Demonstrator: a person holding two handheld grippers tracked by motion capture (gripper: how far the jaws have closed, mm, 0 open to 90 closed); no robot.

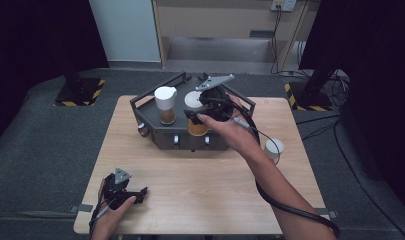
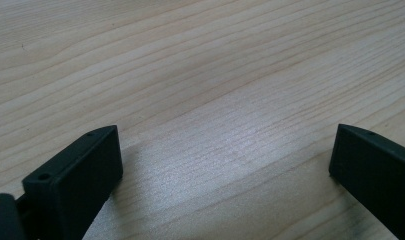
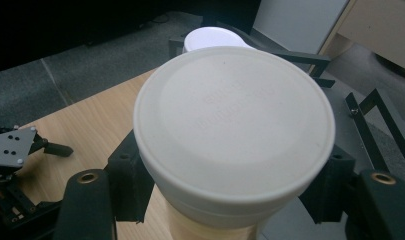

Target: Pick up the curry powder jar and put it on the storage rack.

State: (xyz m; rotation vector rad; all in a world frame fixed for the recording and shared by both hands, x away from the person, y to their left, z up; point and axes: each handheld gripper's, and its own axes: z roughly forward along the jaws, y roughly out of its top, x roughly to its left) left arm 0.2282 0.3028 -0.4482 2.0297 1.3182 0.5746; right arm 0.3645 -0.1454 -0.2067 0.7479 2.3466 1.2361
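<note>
While left gripper rests open-jawed — right gripper clamps capped jar.

A lab or studio set up for recording

A lone wooden desk stands on grey carpet, hemmed by black curtains at both sides. Stand bases edged with yellow-and-black hazard tape sit left and right behind it, loose cables trail over the floor to a wall socket, and a plain wooden cabinet lines the back wall: staged test space, not a home or shop.
</note>
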